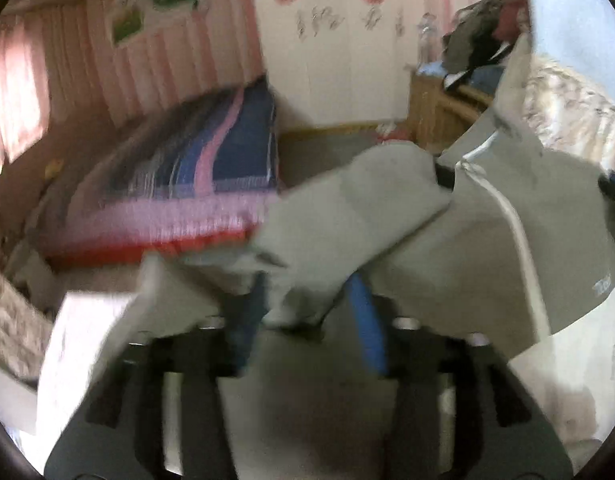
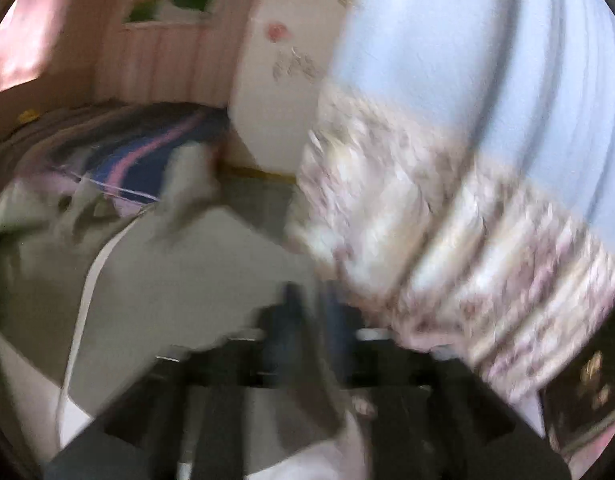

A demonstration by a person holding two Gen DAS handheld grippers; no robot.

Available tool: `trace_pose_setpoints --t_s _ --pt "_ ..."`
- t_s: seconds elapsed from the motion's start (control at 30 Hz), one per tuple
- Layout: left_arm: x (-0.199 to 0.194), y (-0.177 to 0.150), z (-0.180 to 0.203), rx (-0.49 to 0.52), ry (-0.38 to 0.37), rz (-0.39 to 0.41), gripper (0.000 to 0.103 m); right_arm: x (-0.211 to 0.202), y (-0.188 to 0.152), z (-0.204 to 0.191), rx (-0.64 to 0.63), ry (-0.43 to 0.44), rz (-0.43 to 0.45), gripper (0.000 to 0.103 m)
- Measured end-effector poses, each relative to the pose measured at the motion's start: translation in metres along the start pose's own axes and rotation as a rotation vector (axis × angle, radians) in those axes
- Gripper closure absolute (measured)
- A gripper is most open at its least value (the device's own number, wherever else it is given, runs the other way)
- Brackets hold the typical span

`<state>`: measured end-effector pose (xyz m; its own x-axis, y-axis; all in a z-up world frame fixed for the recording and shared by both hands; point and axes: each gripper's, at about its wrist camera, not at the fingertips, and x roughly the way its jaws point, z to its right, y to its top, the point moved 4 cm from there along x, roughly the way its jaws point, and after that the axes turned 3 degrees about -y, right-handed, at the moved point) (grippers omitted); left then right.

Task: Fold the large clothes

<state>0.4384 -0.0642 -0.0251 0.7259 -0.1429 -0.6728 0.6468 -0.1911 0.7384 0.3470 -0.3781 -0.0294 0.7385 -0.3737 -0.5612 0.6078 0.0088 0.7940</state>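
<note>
1. Left gripper (image 1: 303,316) angles downward, its blue fingers (image 1: 367,320) parted with a fold of the grey garment (image 1: 487,248) between them; whether they pinch it cannot be told.
2. Right gripper (image 2: 311,312) angles downward too, blurred, so its grip cannot be told.
3. Garment hangs between both, its white stripe (image 1: 523,248) running roughly top to bottom.

A grey-and-white garment (image 1: 487,240), crumpled and blurred, hangs bunched with a white stripe.

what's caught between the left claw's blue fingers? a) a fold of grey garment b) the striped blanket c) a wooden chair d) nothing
a: a fold of the grey garment hangs down between the left claw's blue fingers.
</note>
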Motion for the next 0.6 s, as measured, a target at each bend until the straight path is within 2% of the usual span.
trace_pose_setpoints --t_s 0.03,0.1,0.17,0.27,0.37,0.47,0.53,0.6 --pt "-0.005 -0.006 -0.014 -0.062 -0.032 -0.008 0.027 0.003 -0.005 0.004 0.037 0.046 -0.042 0.032" --pt "-0.023 -0.019 -0.037 -0.140 -0.088 -0.001 0.023 -0.016 -0.012 0.009 0.055 0.101 -0.019 0.030" --pt "-0.043 -0.036 -0.057 -0.168 -0.095 0.002 0.008 -0.043 -0.027 -0.001 0.012 0.217 -0.045 0.027" --pt "-0.072 -0.067 -0.081 -0.153 -0.037 0.022 0.007 -0.079 -0.062 -0.014 -0.011 0.381 -0.114 0.022" --pt "-0.092 -0.102 -0.100 -0.144 0.043 0.010 0.007 -0.120 -0.111 -0.035 -0.038 0.481 -0.161 0.022" --pt "-0.107 -0.130 -0.107 -0.155 0.058 0.003 0.006 -0.150 -0.143 -0.056 -0.033 0.572 -0.186 0.021" --pt "-0.115 -0.144 -0.106 -0.174 0.048 -0.006 0.005 -0.153 -0.153 -0.064 -0.055 0.550 -0.184 0.021" --pt "-0.118 -0.158 -0.104 -0.190 0.033 -0.026 0.004 -0.147 -0.164 -0.076 -0.052 0.553 -0.233 0.021"
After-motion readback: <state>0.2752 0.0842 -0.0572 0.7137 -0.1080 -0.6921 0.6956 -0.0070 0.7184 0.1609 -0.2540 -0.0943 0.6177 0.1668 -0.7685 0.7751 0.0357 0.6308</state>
